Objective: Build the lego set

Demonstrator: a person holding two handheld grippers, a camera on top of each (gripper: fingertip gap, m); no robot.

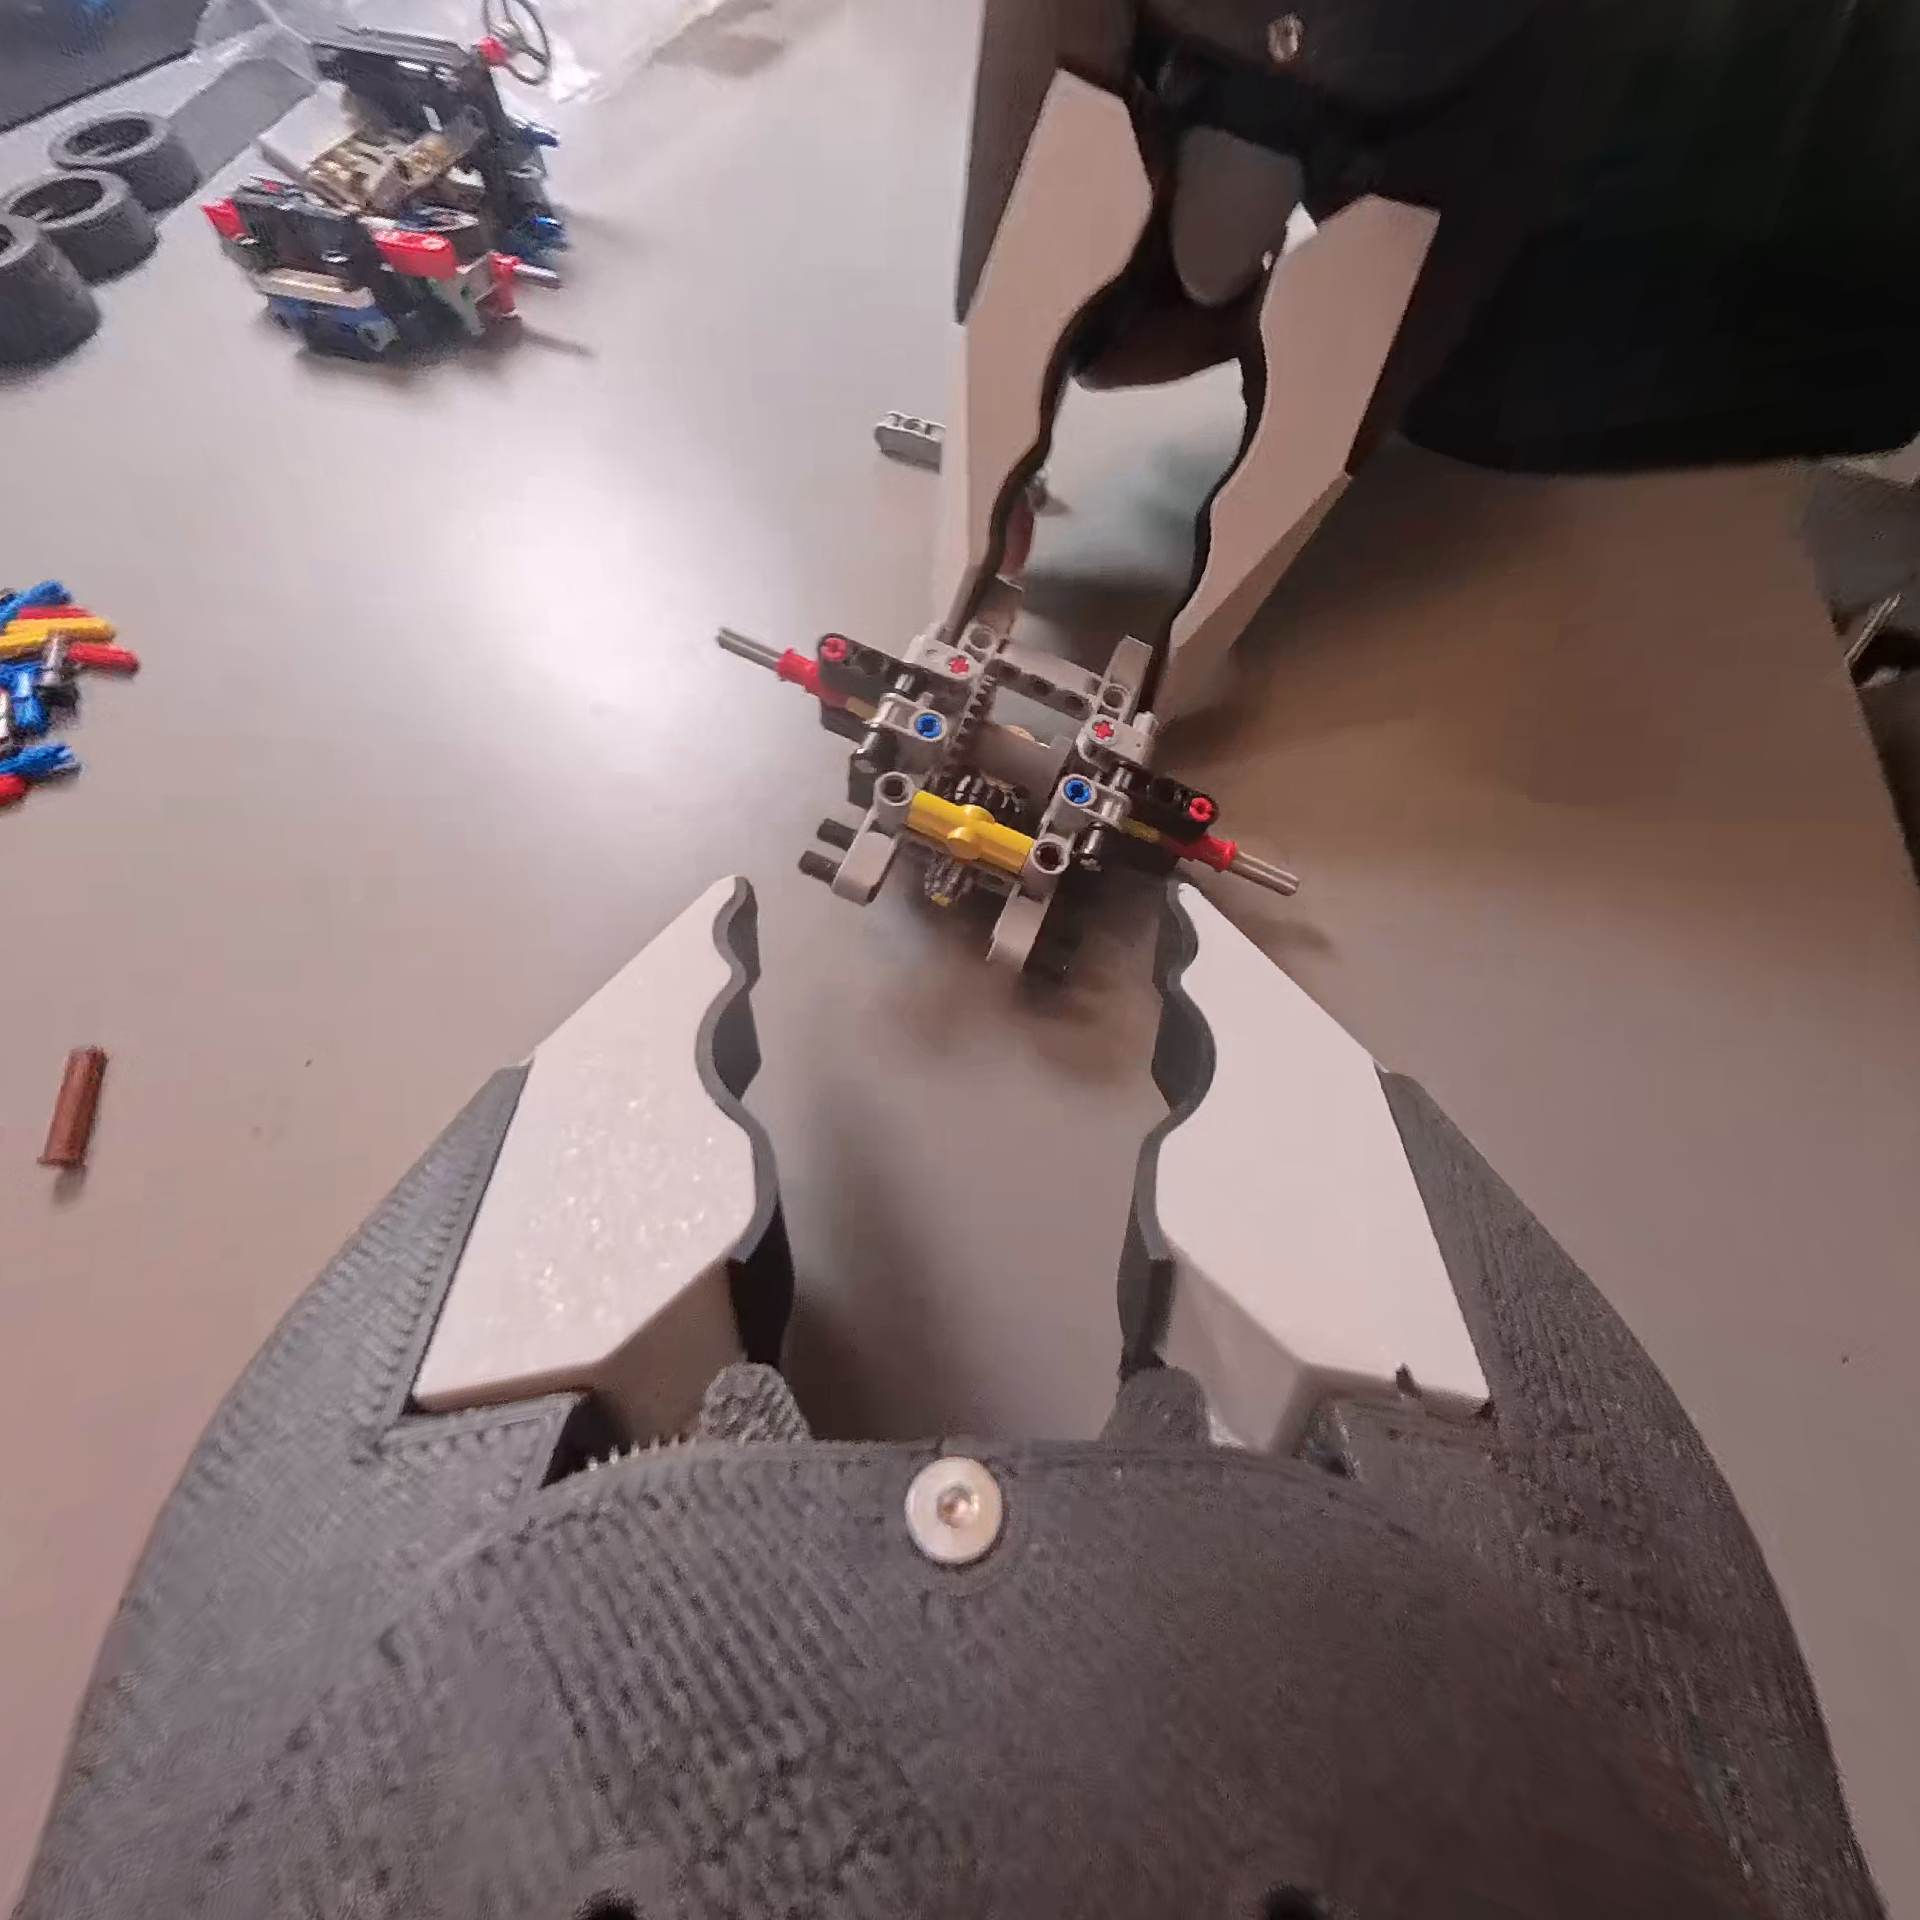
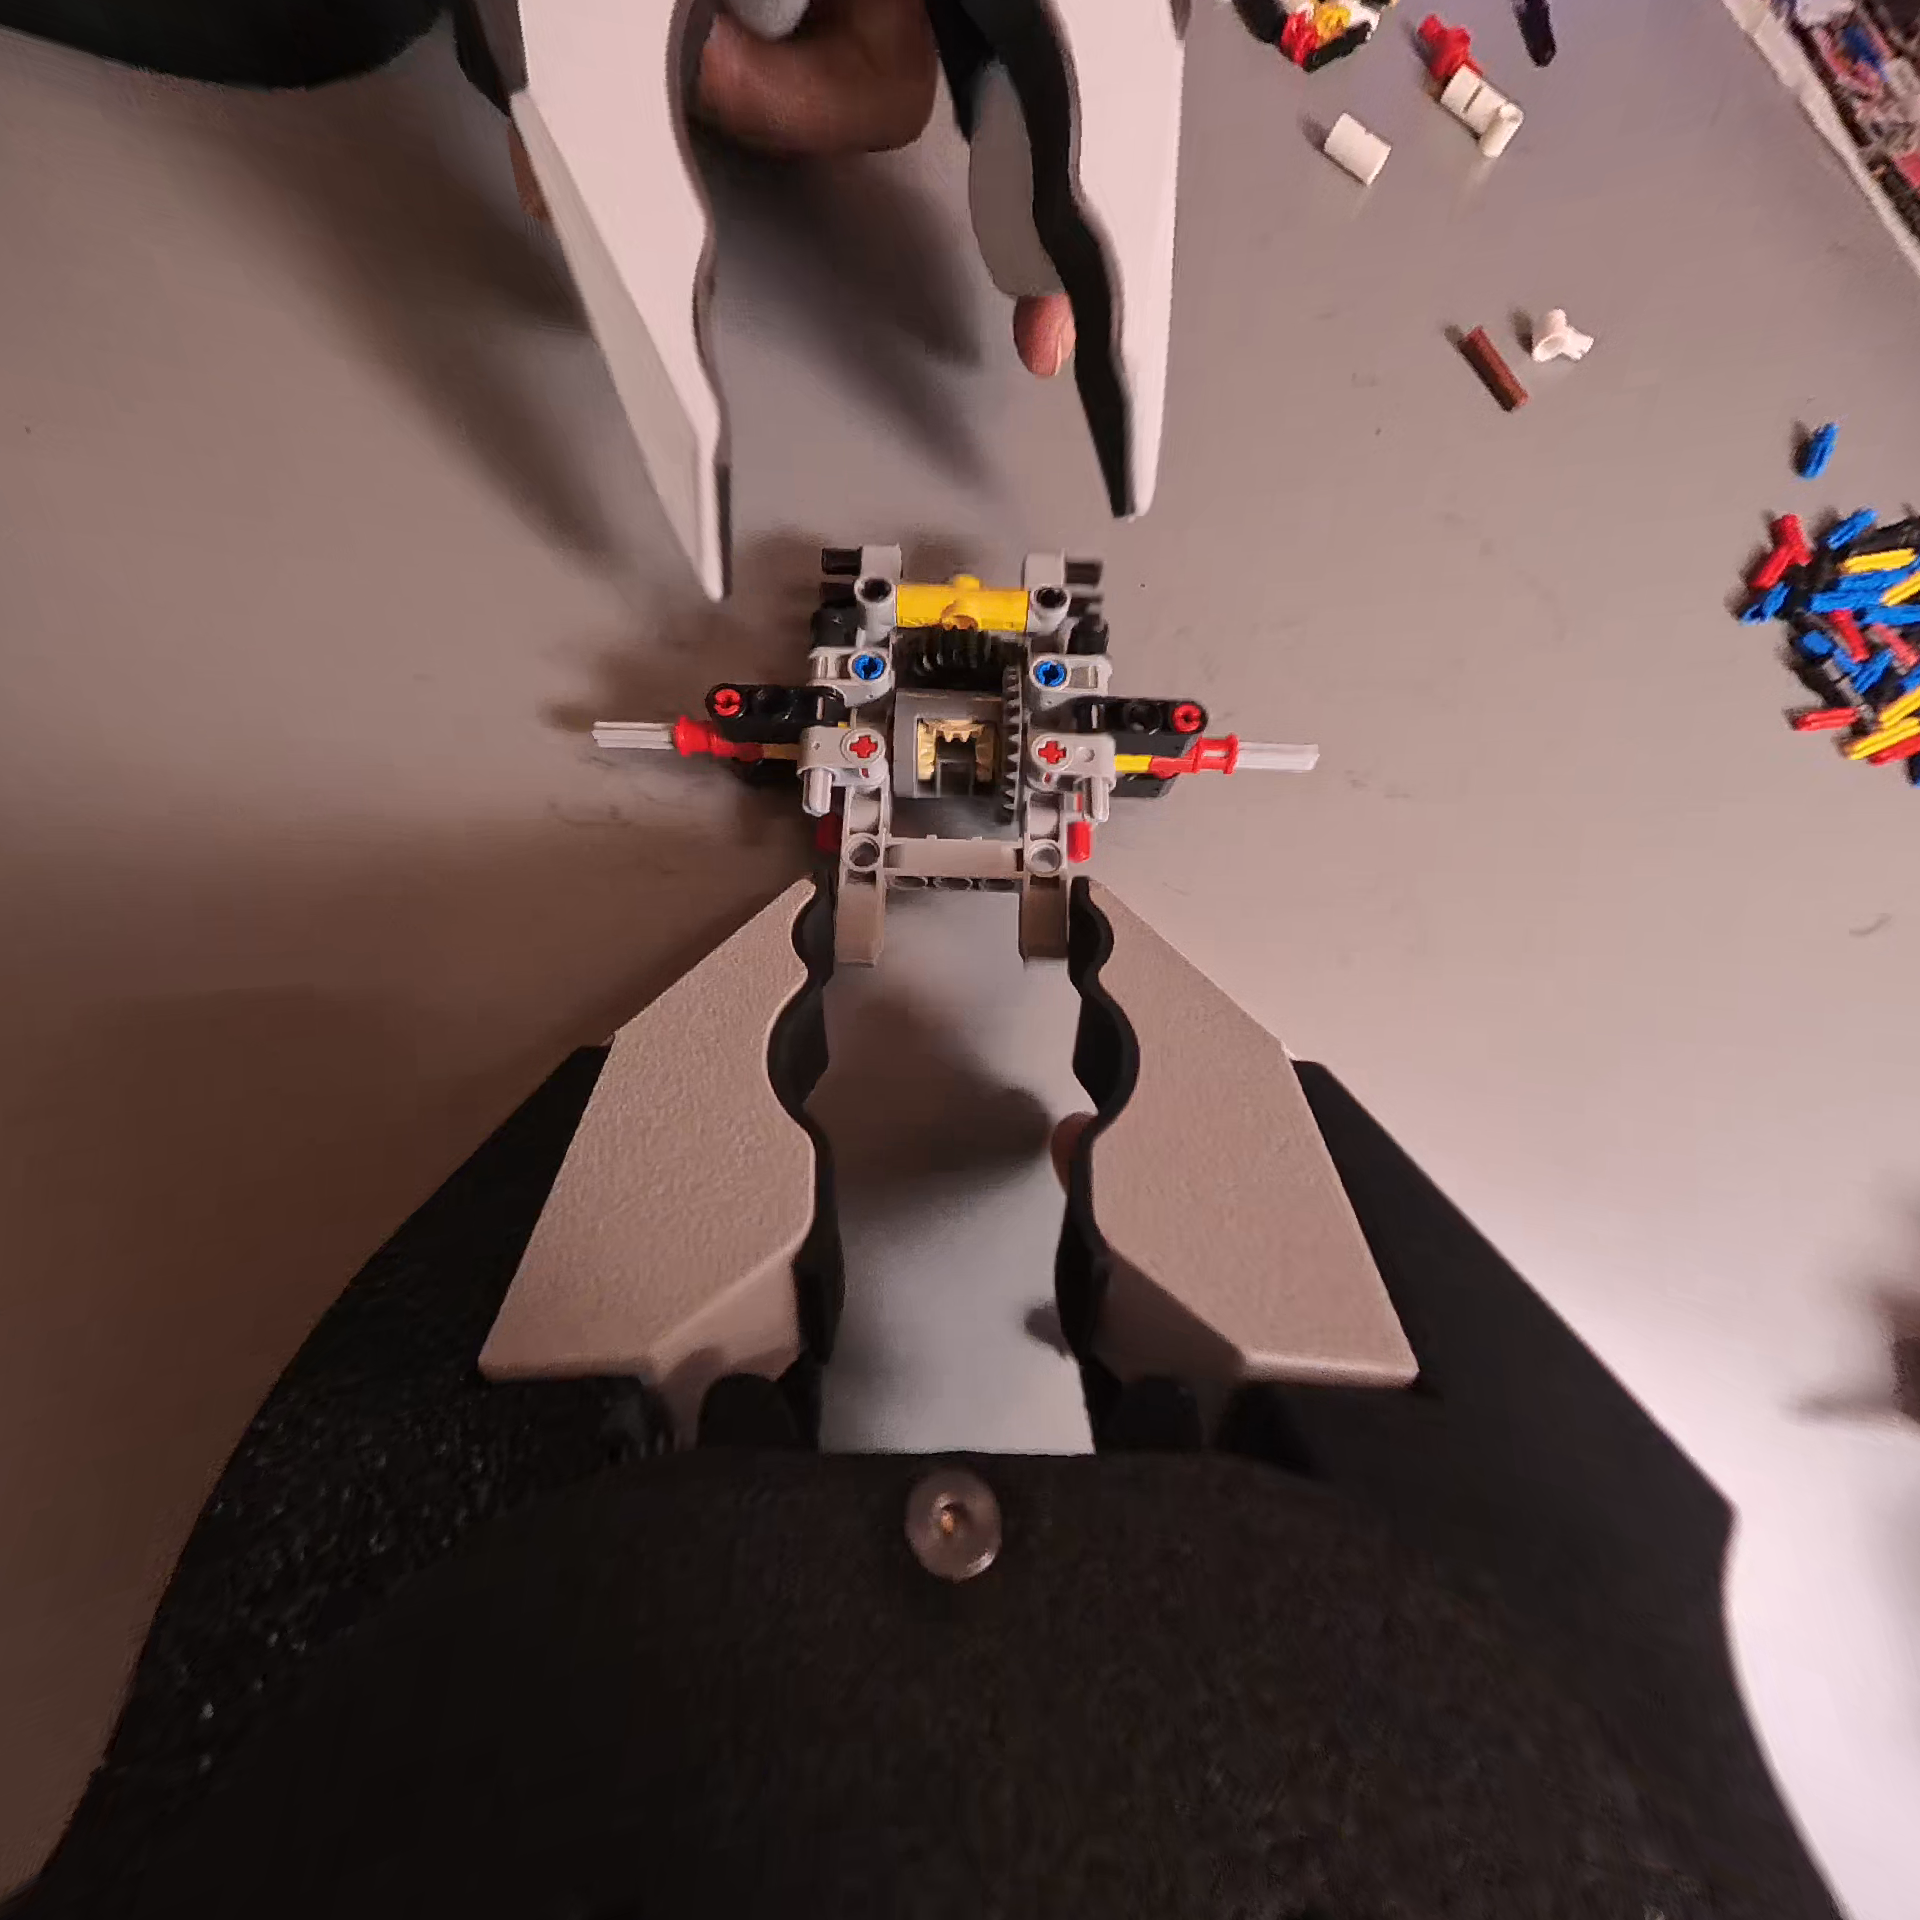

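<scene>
The right gripper [image 2: 948, 914] pinches the small grey brick-built gear assembly [image 2: 951, 717] by its 2 near grey frame arms, a dark pad pressed against the outer face of each arm, so the assembly sits on the grey table [image 2: 312, 935] with its yellow crossbar end pointing away towards the other tool. The left gripper [image 1: 961, 904] is spread wide and holds nothing; its 2 fingertips stand just short of the yellow end of the assembly [image 1: 997, 790], one to each side, with bare table between the pads. The assembly lies between the 2 tools, with red-tipped axles sticking out to left and right. As a judgement, the hold looks best kept square on both arms and low to the table, since the grip is only at the tips of the arms and a twist could lever them apart; the wide-open gripper would do well to stay centred on the yellow bar and clear of the thin side axles. Farther out in the left wrist view lie a small grey beam [image 1: 909, 431], a larger part-built model [image 1: 384, 239], black tyres [image 1: 83, 208], a pile of coloured pins [image 1: 47, 675] and a brown pin [image 1: 73, 1107].
</scene>
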